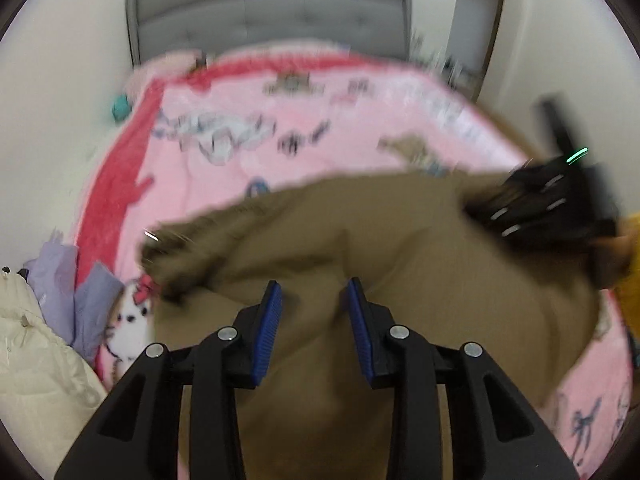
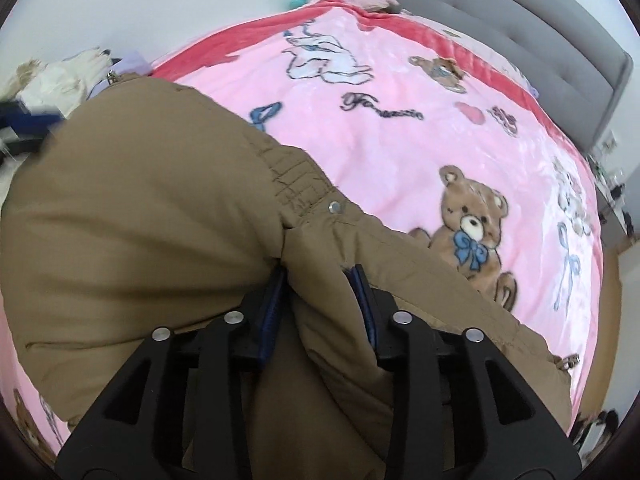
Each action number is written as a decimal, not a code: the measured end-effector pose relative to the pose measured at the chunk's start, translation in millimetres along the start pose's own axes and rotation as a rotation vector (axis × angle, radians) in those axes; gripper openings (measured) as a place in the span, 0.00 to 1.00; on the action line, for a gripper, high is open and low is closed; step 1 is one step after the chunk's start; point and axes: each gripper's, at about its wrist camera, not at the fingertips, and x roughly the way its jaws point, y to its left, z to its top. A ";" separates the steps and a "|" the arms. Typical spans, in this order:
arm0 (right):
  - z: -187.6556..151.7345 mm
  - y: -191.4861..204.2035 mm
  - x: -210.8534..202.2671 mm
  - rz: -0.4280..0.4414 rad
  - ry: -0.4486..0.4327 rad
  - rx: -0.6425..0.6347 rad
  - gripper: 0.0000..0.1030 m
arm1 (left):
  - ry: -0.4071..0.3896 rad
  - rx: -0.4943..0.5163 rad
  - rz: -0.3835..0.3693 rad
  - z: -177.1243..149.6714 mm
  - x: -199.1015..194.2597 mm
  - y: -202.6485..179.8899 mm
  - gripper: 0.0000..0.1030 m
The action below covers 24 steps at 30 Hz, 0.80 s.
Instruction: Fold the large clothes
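Observation:
A large brown padded coat [image 1: 420,264] with a fur-trimmed hood [image 1: 180,252] lies on the pink bed blanket [image 1: 320,148]. My left gripper [image 1: 314,296] is open, hovering just above the coat, nothing between its blue pads. In the right wrist view the coat [image 2: 140,220] bulges up in front of the camera. My right gripper [image 2: 320,280] is shut on a thick fold of the coat near a snap button [image 2: 335,207]. The right gripper also shows blurred in the left wrist view [image 1: 532,204] at the coat's right edge.
A cream puffy jacket [image 1: 36,360] and a lilac garment [image 1: 76,300] lie at the bed's left edge. A grey padded headboard [image 1: 272,20] stands at the far end. White wall runs along the left. The pink blanket [image 2: 400,140] carries teddy-bear prints.

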 end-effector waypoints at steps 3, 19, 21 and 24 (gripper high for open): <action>-6.1 -1.4 -28.3 -0.062 -0.107 0.025 0.61 | 0.050 -0.097 0.048 5.5 27.0 14.4 0.33; -96.8 -61.9 -36.9 -0.181 -0.065 0.226 0.73 | 0.210 -0.171 0.156 8.6 87.9 41.5 0.34; -100.3 -74.0 -26.1 -0.158 -0.058 0.330 0.78 | 0.214 -0.173 0.161 5.9 90.6 43.9 0.34; -101.9 -82.4 -12.5 -0.146 -0.048 0.372 0.81 | 0.225 -0.174 0.179 7.9 99.1 45.0 0.34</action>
